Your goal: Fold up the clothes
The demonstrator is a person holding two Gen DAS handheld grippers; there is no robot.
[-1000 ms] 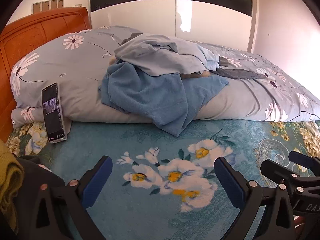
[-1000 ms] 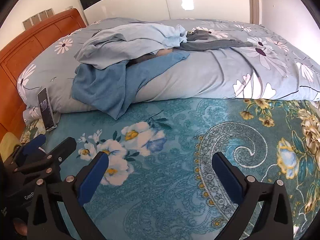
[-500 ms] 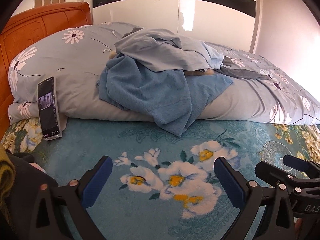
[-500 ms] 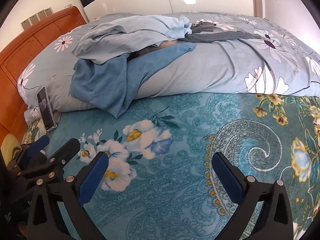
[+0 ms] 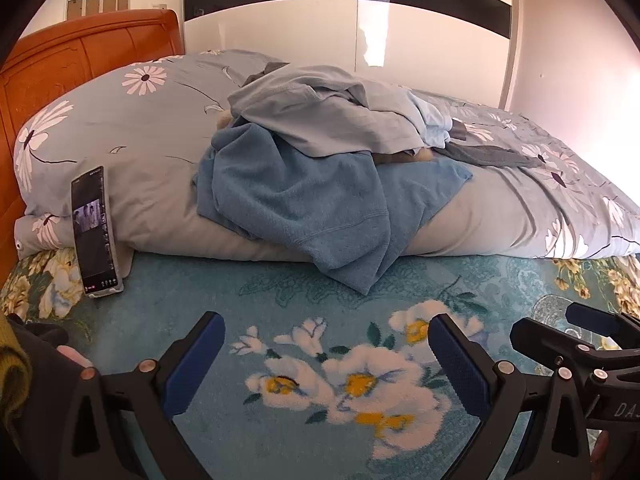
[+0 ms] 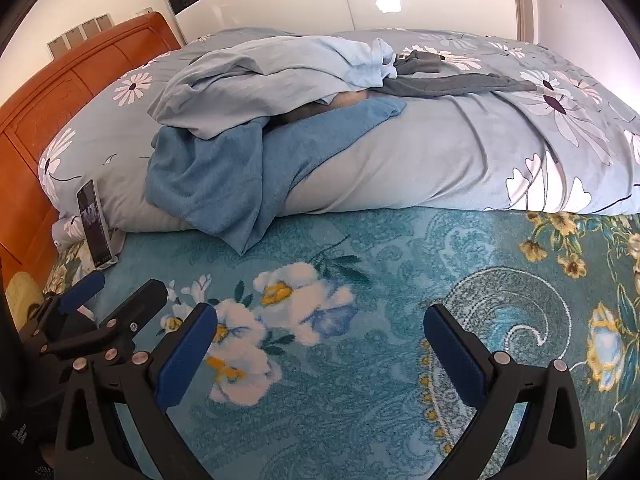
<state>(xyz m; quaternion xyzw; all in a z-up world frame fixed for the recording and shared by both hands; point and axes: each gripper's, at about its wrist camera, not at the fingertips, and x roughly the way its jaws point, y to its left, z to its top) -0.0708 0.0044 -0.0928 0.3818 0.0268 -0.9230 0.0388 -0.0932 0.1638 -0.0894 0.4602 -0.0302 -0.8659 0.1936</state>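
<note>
Both views are bright daylight, pretty sharp overall. Strong light pours in from the right, blowing out the wall (image 5: pixel 592 92) to a pinkish-white haze. The glossy wardrobe doors (image 5: pixel 372 40) catch a hard white glare patch. Fisheye bends everything near the edges, and the corners go black with vignetting. Soft shadows sit under the rolled duvet (image 6: pixel 440 168). No real motion blur.

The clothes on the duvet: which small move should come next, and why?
Probably reach the left gripper forward to the blue top's hanging hem. Both grippers, the right too, are open and empty over the blanket, and that hem lies nearest.
</note>
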